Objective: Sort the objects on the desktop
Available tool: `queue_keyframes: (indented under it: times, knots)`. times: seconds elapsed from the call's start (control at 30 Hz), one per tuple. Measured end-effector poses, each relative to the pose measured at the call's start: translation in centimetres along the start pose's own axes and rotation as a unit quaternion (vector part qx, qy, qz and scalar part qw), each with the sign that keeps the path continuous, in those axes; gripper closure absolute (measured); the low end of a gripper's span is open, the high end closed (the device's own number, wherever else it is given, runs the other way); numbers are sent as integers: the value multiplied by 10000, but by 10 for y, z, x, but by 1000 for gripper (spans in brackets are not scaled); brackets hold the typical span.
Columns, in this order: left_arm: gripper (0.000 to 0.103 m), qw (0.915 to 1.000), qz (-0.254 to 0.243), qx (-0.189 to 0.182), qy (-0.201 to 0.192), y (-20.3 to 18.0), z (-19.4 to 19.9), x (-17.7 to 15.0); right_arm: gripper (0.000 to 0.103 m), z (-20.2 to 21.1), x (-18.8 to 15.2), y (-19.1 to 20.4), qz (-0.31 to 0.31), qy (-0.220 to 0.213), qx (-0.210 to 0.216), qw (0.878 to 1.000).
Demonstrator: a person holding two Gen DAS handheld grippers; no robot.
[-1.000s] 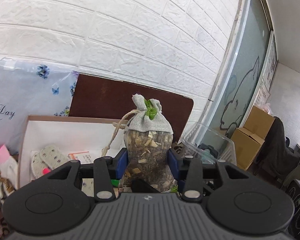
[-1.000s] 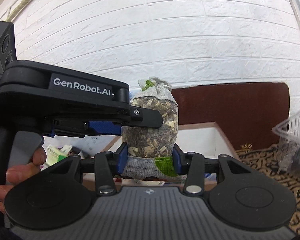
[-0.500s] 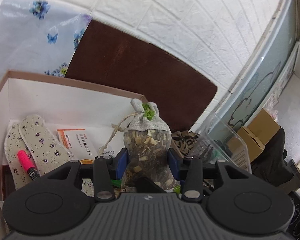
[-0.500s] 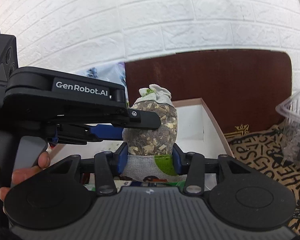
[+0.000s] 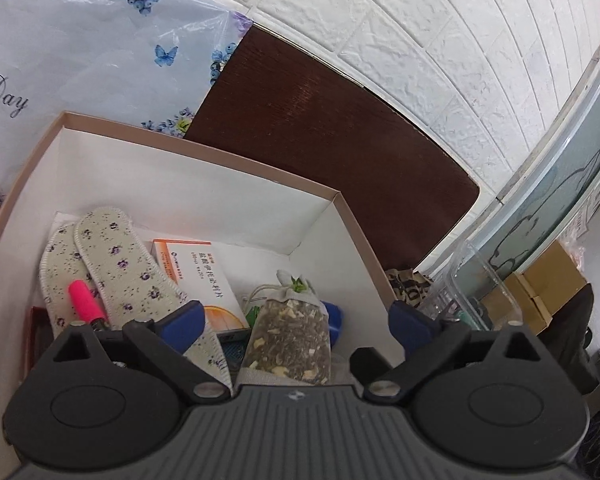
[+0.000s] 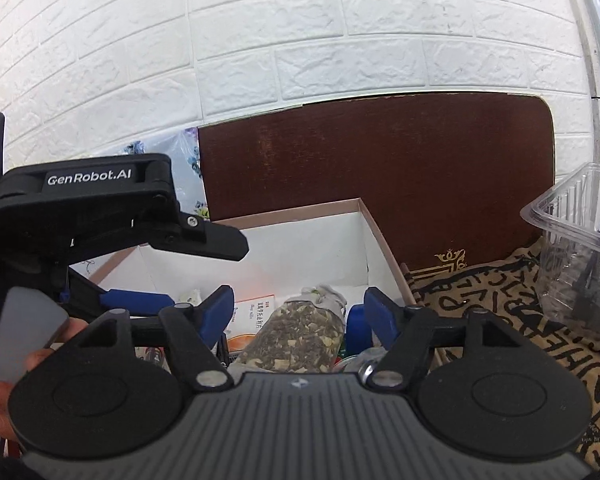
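A herb sachet (image 5: 290, 340) with a grey cloth top lies inside the white cardboard box (image 5: 204, 184), free of both grippers. It also shows in the right wrist view (image 6: 300, 340). My left gripper (image 5: 296, 322) is open, its blue pads wide on either side of the sachet. My right gripper (image 6: 300, 314) is open too, above the same sachet. The left gripper's body (image 6: 100, 204) shows at the left of the right wrist view.
The box also holds floral insoles (image 5: 116, 264), a pink highlighter (image 5: 85, 300), an orange-and-white medicine box (image 5: 204, 280) and a blue object (image 6: 358, 330). A clear plastic tray (image 6: 576, 248) stands on a patterned cloth (image 6: 500, 308) at the right. A brown board (image 6: 380, 176) leans on the brick wall.
Both grippers have opened and let go of the sachet, which now lies in the box. Both views have tipped down toward the box.
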State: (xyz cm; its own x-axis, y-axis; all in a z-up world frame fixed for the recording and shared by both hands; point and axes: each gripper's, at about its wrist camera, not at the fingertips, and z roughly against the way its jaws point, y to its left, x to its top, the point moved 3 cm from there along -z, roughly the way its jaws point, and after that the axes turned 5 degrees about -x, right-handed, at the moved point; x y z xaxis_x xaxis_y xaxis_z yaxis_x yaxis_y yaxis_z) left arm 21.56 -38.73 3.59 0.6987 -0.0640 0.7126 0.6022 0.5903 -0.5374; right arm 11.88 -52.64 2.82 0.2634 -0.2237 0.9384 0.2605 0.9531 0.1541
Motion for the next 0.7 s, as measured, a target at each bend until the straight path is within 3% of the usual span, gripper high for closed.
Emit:
queue_keyframes:
  times: [0.13,0.27,0.37,0.7]
  knots:
    - [0,9996,-195,186,-33,-5,14,-10,12,8,3,1,-161,-75,13,9998]
    - [0,9991,-306,245,-144,-10,35,-21,10,20,1,9,-13,-73,21,10000]
    - [0,9983,-320,402,-283,-12,56,-31,2,32,-3,11,51,6,-97,9999]
    - [0,9940,-405,957,-351,-11,118,-97,2,84,-35,16,76,253,-466,9986]
